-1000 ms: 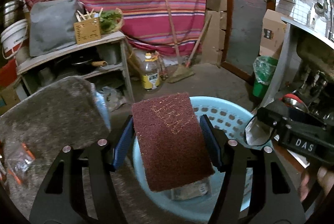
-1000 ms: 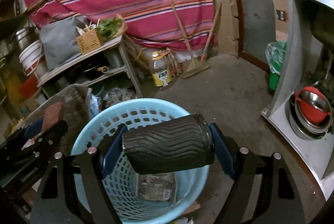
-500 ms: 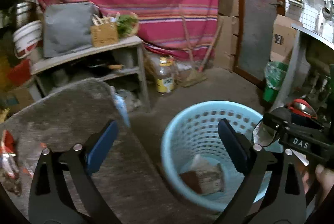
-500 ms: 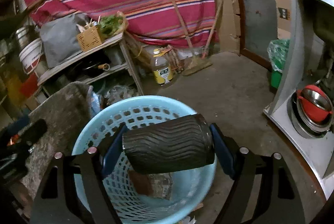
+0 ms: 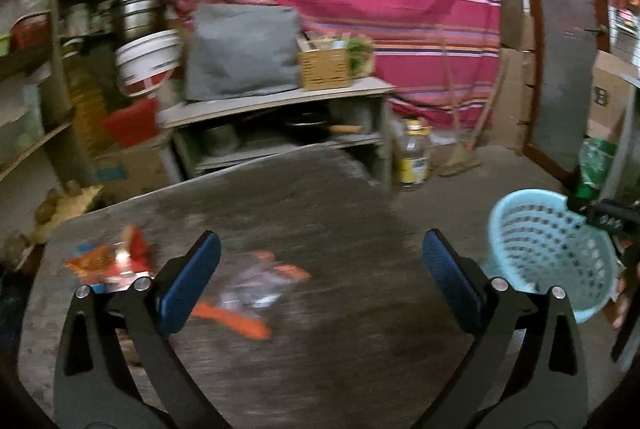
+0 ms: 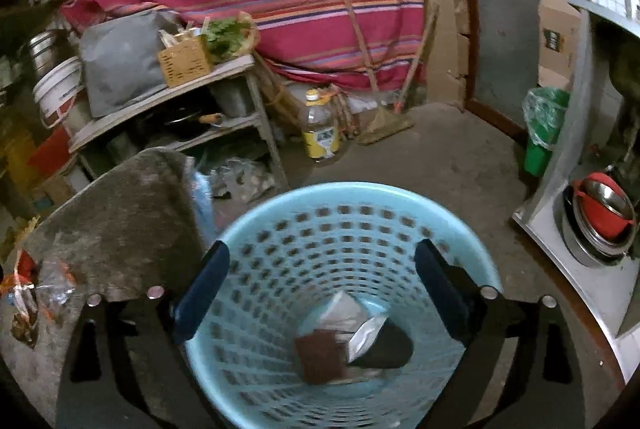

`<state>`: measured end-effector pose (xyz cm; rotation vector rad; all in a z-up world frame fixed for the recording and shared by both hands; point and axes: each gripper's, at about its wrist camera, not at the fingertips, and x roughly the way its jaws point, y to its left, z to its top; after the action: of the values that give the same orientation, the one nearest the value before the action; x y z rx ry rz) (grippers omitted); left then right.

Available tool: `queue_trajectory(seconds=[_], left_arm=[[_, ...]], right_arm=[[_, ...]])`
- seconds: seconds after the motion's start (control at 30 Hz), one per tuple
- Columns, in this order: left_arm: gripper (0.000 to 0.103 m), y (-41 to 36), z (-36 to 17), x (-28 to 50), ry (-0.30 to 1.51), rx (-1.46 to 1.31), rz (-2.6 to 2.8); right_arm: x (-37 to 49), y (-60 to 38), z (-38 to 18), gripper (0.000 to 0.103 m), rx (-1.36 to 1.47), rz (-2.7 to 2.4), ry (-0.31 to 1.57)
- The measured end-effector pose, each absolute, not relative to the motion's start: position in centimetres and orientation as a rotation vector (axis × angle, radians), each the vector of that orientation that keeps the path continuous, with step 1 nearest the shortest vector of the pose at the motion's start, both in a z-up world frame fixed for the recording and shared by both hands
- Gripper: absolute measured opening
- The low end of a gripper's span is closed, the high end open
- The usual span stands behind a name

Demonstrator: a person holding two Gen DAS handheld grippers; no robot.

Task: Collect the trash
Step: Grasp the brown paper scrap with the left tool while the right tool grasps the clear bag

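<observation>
1. Wrappers (image 5: 248,289) on the table (image 5: 320,369): motion-blurred in the left wrist view; printing unreadable, piece count unclear.
2. Left finger (image 5: 190,289): covers part of the orange packet (image 5: 108,263).
3. Basket (image 5: 552,253): right side hidden behind a dark device in the left wrist view.
4. Basket contents: silver pouch (image 6: 366,335) overlaps the dark roll (image 6: 390,349); flat packet underneath mostly hidden.
5. Basket near rim (image 6: 224,381): blurred, cut by the bottom edge.

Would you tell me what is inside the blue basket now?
The blue basket holds a maroon scouring pad, a black ribbed roll and a silvery wrapper over another packet. Anything beneath these is hidden.
</observation>
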<state>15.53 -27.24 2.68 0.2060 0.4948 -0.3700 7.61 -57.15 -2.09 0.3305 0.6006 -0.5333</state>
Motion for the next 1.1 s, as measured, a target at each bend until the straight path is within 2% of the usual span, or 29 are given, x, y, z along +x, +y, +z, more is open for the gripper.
queue_trajectory(seconds=[0.4,0.7,0.8,0.97,1.03,1.1], left_arm=[[0.098,-10.2,0.3,21.4,0.569,0.127,-0.137],[0.097,-3.7,-3.7,23.6,0.648,0.111,-0.072],[0.091,-3.1,-5.1,24.4,0.690,0.104,-0.083],[0.087,-3.6,-6.8,25.5,0.750,0.084,-0.132],[0.079,-4.2,-7.6,25.6,0.768,0.100,-0.158],[0.063,-4.5,-7.7,25.4,0.766,0.108,-0.180]], right_arm=[[14.9,-43.1,-2.0,0.096,0.154,-0.322,0.632],[19.1,-37.1,-3.5,0.096,0.135,-0.224,0.682],[20.0,-36.0,-3.9,0.096,0.139,-0.204,0.692],[21.2,-34.7,-4.2,0.096,0.122,-0.186,0.704],[21.5,-34.4,-4.4,0.096,0.116,-0.180,0.709],[21.8,-34.1,-4.5,0.096,0.112,-0.177,0.713]])
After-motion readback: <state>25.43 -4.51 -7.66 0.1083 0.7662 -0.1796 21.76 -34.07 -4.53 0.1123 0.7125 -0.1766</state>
